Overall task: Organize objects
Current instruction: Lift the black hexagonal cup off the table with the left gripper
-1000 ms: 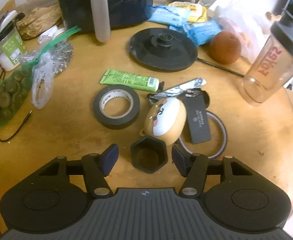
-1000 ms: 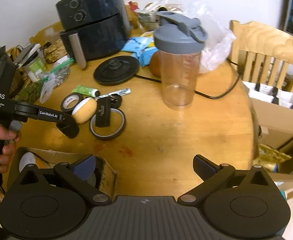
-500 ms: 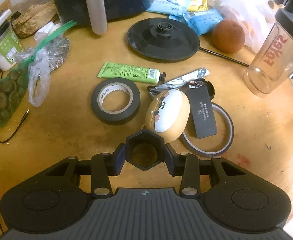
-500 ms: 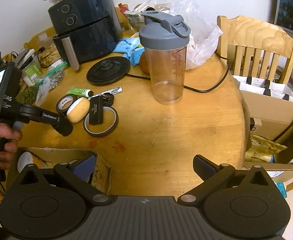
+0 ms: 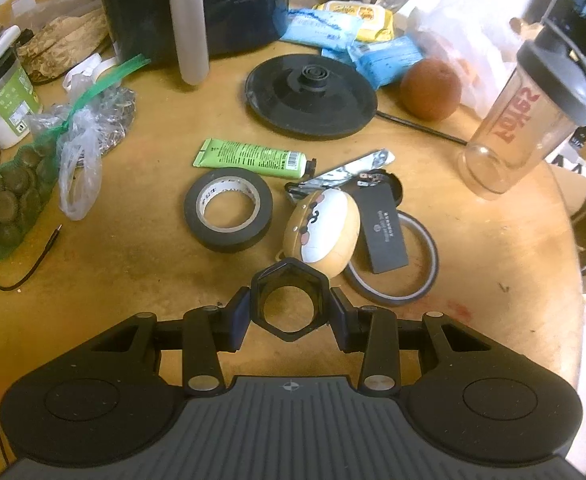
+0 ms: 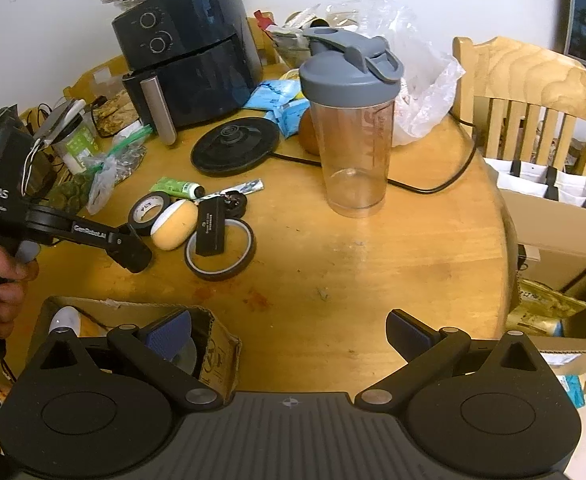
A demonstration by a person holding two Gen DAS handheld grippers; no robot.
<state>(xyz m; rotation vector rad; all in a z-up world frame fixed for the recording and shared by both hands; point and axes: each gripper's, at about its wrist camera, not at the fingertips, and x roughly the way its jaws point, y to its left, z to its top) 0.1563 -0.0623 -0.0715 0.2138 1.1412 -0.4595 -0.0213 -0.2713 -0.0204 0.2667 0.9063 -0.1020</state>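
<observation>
- Left gripper was clamped on a black hexagonal holder; both blue pads pressed flat against opposite sides, open hollow facing the camera.
- Holder sat low over the round wooden table, at its near part, just in front of the tan egg-shaped case. Could not tell whether it rested on the wood or was lifted.
- Beyond it: black tape roll lying flat, green tube behind that, a thin brown-edged tape ring to the right with a black rectangular card lying across it.
- Further back: black round kettle base, air fryer, clear shaker bottle with grey lid.
- Right gripper was held above the table's near edge, jaws wide apart, nothing between them.
- An open cardboard box stood at that edge, under its left finger.
- In the right wrist view, a hand gripped the left gripper's handle at the far left.
</observation>
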